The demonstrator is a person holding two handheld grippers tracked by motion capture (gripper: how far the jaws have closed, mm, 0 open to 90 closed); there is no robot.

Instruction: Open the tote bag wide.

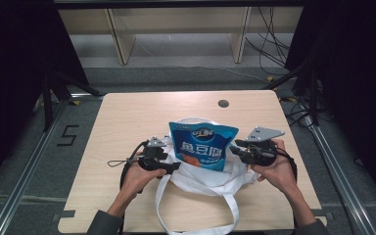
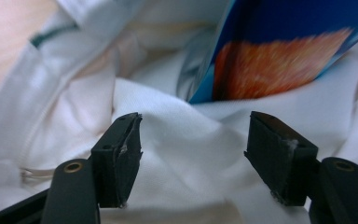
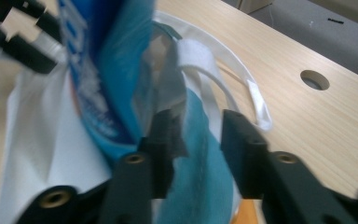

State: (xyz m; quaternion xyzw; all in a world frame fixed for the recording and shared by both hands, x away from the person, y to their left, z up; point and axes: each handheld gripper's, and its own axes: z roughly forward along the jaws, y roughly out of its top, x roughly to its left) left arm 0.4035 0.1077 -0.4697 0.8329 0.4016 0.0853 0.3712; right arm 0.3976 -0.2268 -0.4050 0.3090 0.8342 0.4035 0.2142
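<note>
On the left of the high view, the left hand [image 1: 136, 177] holds the left gripper [image 1: 172, 167] low at the left edge of a white bag [image 1: 203, 178], which lies crumpled near the front middle of the bench [image 1: 127, 117] with its straps [image 1: 235, 215] trailing toward the person. In the left gripper view its jaws stand wide apart with a fold of the white cloth [image 2: 191, 149] bulging between them; neither pad presses it, and the blue and orange bottom of the pouch [image 2: 279, 60] sits just behind that fold, tucked into the bag's mouth. In the middle, the blue pouch [image 1: 203, 146] stands upright and slightly tilted, its lower end inside the bag and its printed face toward the camera. To the right, the right gripper [image 1: 235, 149] meets the pouch's right edge, held by the right hand [image 1: 276, 169]. In the right gripper view its jaws are parted by a narrow gap, with the pouch's edge [image 3: 121, 70] and a bit of bag cloth beside the left jaw; whether they pinch it I cannot tell. Beyond, a round hole [image 3: 314, 79] shows in the bench top.
</note>
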